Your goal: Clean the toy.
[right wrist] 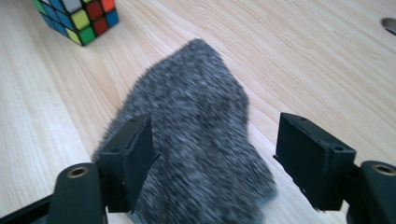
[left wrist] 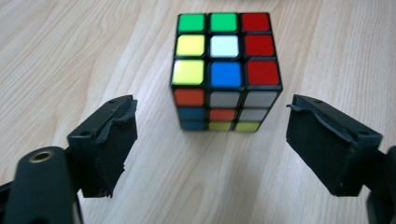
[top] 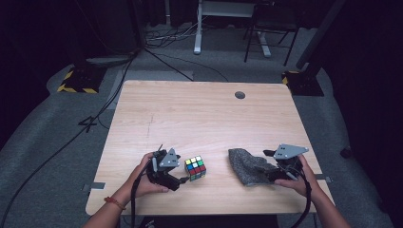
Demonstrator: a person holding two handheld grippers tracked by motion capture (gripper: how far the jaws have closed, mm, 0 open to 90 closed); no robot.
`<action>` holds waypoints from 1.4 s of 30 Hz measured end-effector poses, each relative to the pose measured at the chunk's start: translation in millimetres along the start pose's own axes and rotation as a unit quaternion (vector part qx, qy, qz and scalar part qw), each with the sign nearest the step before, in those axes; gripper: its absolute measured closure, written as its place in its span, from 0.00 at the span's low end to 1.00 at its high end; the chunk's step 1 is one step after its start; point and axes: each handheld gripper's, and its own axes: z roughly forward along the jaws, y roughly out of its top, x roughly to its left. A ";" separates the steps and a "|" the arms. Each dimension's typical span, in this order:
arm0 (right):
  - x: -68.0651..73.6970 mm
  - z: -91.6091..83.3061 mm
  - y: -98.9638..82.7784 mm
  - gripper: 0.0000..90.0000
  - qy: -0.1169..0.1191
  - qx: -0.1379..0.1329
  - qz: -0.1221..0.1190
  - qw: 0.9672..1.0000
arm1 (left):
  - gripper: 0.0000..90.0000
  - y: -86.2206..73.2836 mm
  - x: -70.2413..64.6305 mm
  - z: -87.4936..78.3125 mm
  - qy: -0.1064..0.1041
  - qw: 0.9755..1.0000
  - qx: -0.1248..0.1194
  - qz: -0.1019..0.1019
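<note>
Nothing gripped yet – left gripper (left wrist: pixel 210 140) fingers wide before the puzzle cube (left wrist: pixel 226 70), right gripper (right wrist: pixel 212 158) fingers wide astride the grey cloth (right wrist: pixel 196 140), near the worktop's (top: pixel 199 114) front edge – any handling is still ahead

Bright, evenly lit table (top: pixel 199 114), dark surroundings; grey cloth (right wrist: pixel 196 140) slightly blurred

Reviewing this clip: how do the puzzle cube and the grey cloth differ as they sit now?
The puzzle cube is a rigid block with many-coloured stickers; the grey cloth is soft, fuzzy, single-coloured and irregular. The cube stands taller; the cloth lies low and spread out. The cube faces the open left gripper; the cloth lies under the open right gripper. Both rest on the wooden table, ungrasped.
</note>
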 end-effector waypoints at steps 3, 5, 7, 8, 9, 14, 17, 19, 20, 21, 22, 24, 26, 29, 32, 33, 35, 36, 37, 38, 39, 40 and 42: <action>-4.6 -7.1 -2.6 0.31 -0.012 0.004 0.001 1.000 | 0.18 -4.2 0.9 -9.0 0.015 1.000 0.003 0.001; -8.2 -14.4 -5.0 0.31 -0.019 0.002 0.000 1.000 | 0.18 -6.7 2.0 -15.3 0.023 1.000 0.006 0.006; -11.6 -22.3 -8.5 0.31 -0.028 -0.002 0.005 1.000 | 0.18 -9.4 3.5 -21.1 0.032 0.999 0.011 0.008; -13.4 -26.0 -11.0 0.31 -0.033 -0.004 0.008 0.999 | 0.18 -11.0 4.4 -23.7 0.031 0.999 0.016 0.011; -15.3 -29.4 -14.1 0.31 -0.038 -0.004 0.011 0.999 | 0.18 -12.6 4.9 -25.5 0.036 0.999 0.022 0.012; -22.7 -40.9 -34.2 0.31 -0.054 0.001 0.032 0.998 | 0.18 -21.8 10.0 -33.9 0.063 0.998 0.029 0.001; -26.6 -45.3 -47.0 0.33 -0.064 0.004 0.045 0.997 | 0.19 -27.0 13.4 -36.4 0.077 0.997 0.032 -0.004; -31.1 -47.4 -56.0 0.32 -0.075 0.010 0.061 0.995 | 0.19 -30.9 16.3 -36.4 0.085 0.996 0.035 -0.006; -33.4 -48.5 -60.6 0.33 -0.076 0.008 0.070 0.995 | 0.19 -33.0 18.1 -36.1 0.088 0.995 0.037 -0.009; -35.6 -49.5 -65.2 0.33 -0.075 0.004 0.083 0.994 | 0.19 -35.4 19.8 -35.3 0.090 0.995 0.039 -0.012; -37.8 -50.1 -69.5 0.33 -0.073 0.002 0.094 0.993 | 0.19 -37.7 21.2 -34.4 0.093 0.995 0.043 -0.013; -40.7 -50.4 -77.2 0.33 -0.082 0.008 0.103 0.991 | 0.19 -43.2 23.9 -32.0 0.102 0.993 0.051 -0.016; -42.7 -48.6 -84.1 0.33 -0.088 0.014 0.112 0.990 | 0.21 -49.4 25.1 -30.0 0.112 0.992 0.049 -0.014; -44.0 -44.6 -92.0 0.32 -0.093 0.021 0.119 0.988 | 0.20 -55.8 26.6 -28.0 0.106 0.993 0.050 -0.025; -45.2 -41.1 -98.2 0.32 -0.095 0.023 0.131 0.987 | 0.18 -59.6 27.1 -25.7 0.098 0.993 0.054 -0.029; -45.4 -40.3 -99.5 0.31 -0.096 0.022 0.133 0.986 | 0.18 -61.1 27.4 -25.1 0.096 0.993 0.056 -0.028; -45.3 -39.1 -102.8 0.31 -0.098 0.022 0.140 0.985 | 0.18 -64.2 27.7 -24.6 0.095 0.993 0.057 -0.029; -45.4 -38.1 -104.7 0.31 -0.099 0.021 0.142 0.985 | 0.18 -65.8 28.5 -24.4 0.091 0.994 0.057 -0.033; -45.5 -37.0 -106.7 0.31 -0.099 0.021 0.145 0.984 | 0.18 -67.4 29.3 -24.1 0.090 0.994 0.057 -0.038; -45.5 -35.4 -108.6 0.31 -0.099 0.021 0.150 0.984 | 0.18 -69.0 30.2 -23.4 0.088 0.994 0.058 -0.042; -45.4 -33.7 -110.6 0.30 -0.099 0.023 0.151 0.983 | 0.18 -70.7 31.1 -22.3 0.085 0.994 0.059 -0.047; -45.1 -31.2 -112.3 0.29 -0.101 0.030 0.155 0.982 | 0.18 -71.5 31.8 -22.6 0.084 0.994 0.058 -0.049; -44.7 -30.5 -113.6 0.29 -0.101 0.025 0.156 0.982 | 0.17 -74.0 34.1 -22.0 0.074 0.994 0.050 -0.062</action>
